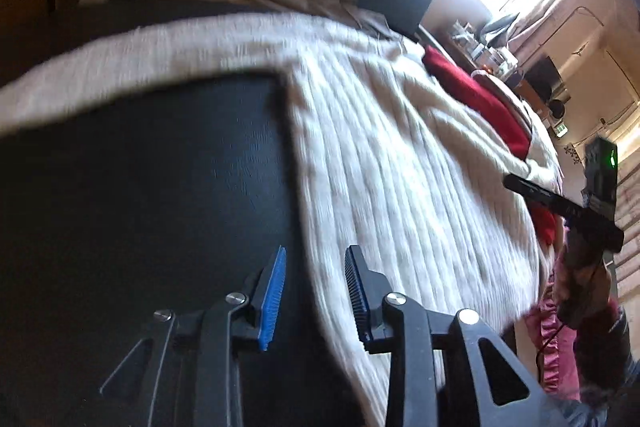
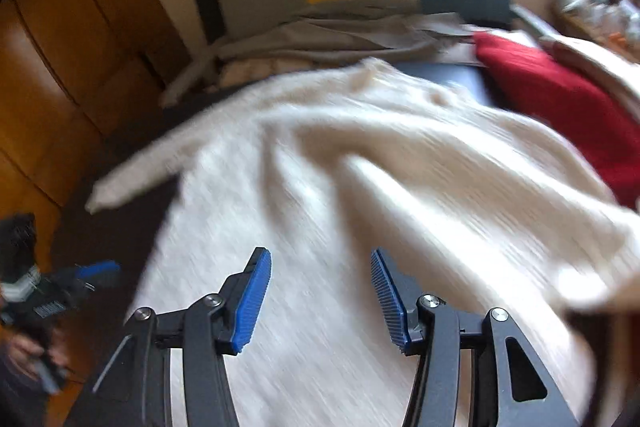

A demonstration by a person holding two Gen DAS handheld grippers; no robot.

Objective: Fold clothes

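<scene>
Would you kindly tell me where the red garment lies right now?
In both wrist views the red garment lies at the right, at the far right edge of the cream ribbed sweater, near the grey bedding.

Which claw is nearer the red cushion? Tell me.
Right. The right claw hangs open over the cream sweater, on the red cushion's side. The left claw hangs open at the sweater's opposite edge, over the dark surface.

Left claw (image 1: 314,269) and right claw (image 2: 320,275) gape empty, angled downward
</scene>
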